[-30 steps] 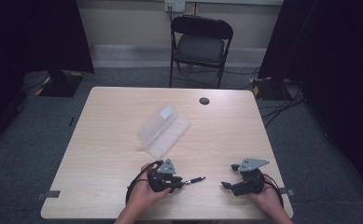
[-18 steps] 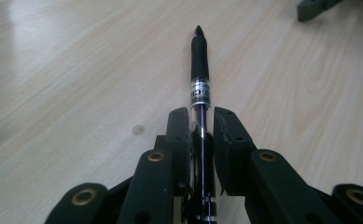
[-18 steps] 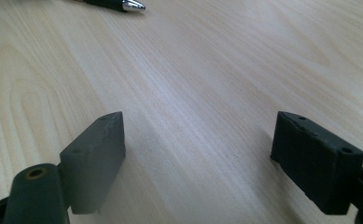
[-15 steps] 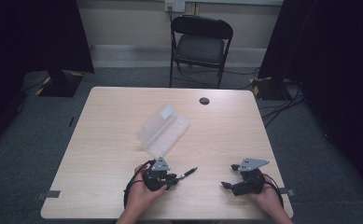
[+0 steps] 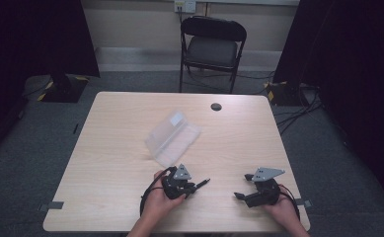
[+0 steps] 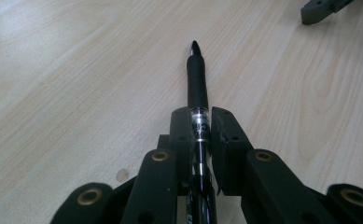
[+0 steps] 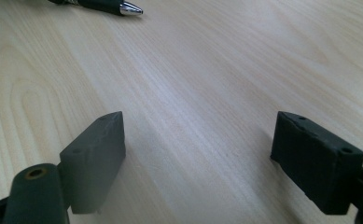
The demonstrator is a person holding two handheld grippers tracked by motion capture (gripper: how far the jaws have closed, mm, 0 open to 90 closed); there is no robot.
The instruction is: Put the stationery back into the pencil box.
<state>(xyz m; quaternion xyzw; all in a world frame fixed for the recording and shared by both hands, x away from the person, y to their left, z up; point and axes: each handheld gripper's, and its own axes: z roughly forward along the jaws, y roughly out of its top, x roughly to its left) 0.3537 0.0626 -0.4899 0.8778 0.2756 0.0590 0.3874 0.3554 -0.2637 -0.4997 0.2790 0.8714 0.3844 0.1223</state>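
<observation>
Pale wood tabletop (image 5: pixel 105 163) carries a clear plastic case (image 5: pixel 172 138) seen from the high view. Nearer me, my left hand-held gripper (image 6: pixel 201 122) has just been closing and clamps a black pen (image 6: pixel 197 79), tip jutting ahead. My right hand-held gripper (image 7: pixel 198 154) rests with jaws spread apart, holding nothing, pen well apart.

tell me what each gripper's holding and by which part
The left gripper is shut on the black pen with a clear barrel, clamped at the clear section behind its black grip. The right gripper is open, holding nothing.
</observation>
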